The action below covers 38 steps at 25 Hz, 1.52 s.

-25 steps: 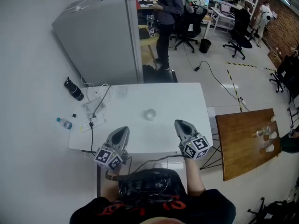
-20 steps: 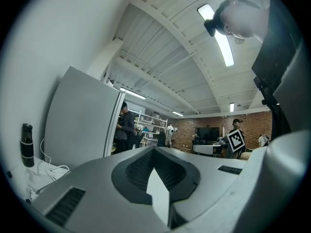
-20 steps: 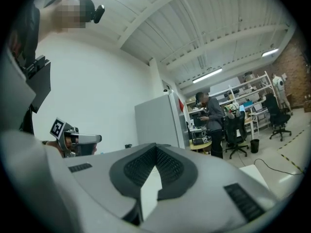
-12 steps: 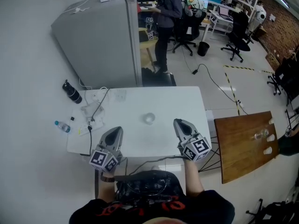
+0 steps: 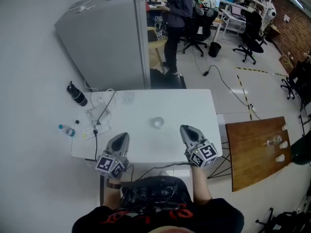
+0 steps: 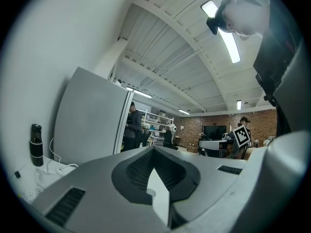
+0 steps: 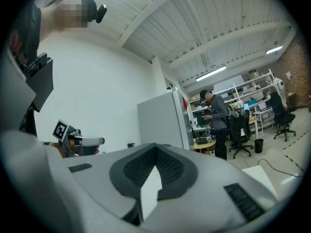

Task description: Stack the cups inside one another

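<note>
White table [image 5: 184,106] mid-room. Black bottle [image 5: 77,93] by its far-left corner, cables [image 5: 99,111] near it, water bottle [image 5: 67,129] further left. Grey cabinet [image 5: 107,42] behind. Wooden table [image 5: 252,149] right. Person [image 5: 176,18] standing far, near office chairs [image 5: 252,25].

The right claw [image 7: 155,148] is pointing level, its jaws pressing together with nothing between them. Off to its left, the left claw [image 7: 77,141] is hovering. Beyond its tips a grey cabinet [image 7: 163,123] is standing, and a person [image 7: 216,123] is standing further right.
</note>
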Available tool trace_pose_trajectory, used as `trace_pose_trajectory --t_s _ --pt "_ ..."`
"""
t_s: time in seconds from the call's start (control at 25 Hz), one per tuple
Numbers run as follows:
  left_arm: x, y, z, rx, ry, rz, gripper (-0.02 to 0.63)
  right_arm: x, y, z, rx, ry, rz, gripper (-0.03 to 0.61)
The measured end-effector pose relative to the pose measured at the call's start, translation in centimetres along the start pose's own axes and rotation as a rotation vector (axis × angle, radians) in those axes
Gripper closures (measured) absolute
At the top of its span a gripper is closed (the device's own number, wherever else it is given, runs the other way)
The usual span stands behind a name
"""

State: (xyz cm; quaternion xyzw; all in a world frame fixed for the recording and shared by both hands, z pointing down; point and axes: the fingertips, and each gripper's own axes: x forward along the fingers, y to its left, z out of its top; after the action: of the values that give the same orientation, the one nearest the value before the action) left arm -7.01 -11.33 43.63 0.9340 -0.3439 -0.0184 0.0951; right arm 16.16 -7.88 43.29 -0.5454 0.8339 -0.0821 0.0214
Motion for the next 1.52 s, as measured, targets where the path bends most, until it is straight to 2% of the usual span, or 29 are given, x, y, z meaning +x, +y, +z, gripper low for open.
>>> trace_pose_trajectory --t_s 0.44,0.64,1.52 --pt "0.0 0.5 1.0 0.004 -0.021 0.006 0.623 1.5 1.3 0.5 -0.070 0.002 0.033 0.575" --pt "-0.2 1.1 0.2 0.001 -0.008 0.012 0.623 1.8 1.3 0.7 -0.081 -0.002 0.026 0.575" --pt "-0.1 1.7 -0.3 -0.043 -0.004 -0.001 0.622 2.3 0.9 -0.1 -0.040 0.024 0.020 0.575"
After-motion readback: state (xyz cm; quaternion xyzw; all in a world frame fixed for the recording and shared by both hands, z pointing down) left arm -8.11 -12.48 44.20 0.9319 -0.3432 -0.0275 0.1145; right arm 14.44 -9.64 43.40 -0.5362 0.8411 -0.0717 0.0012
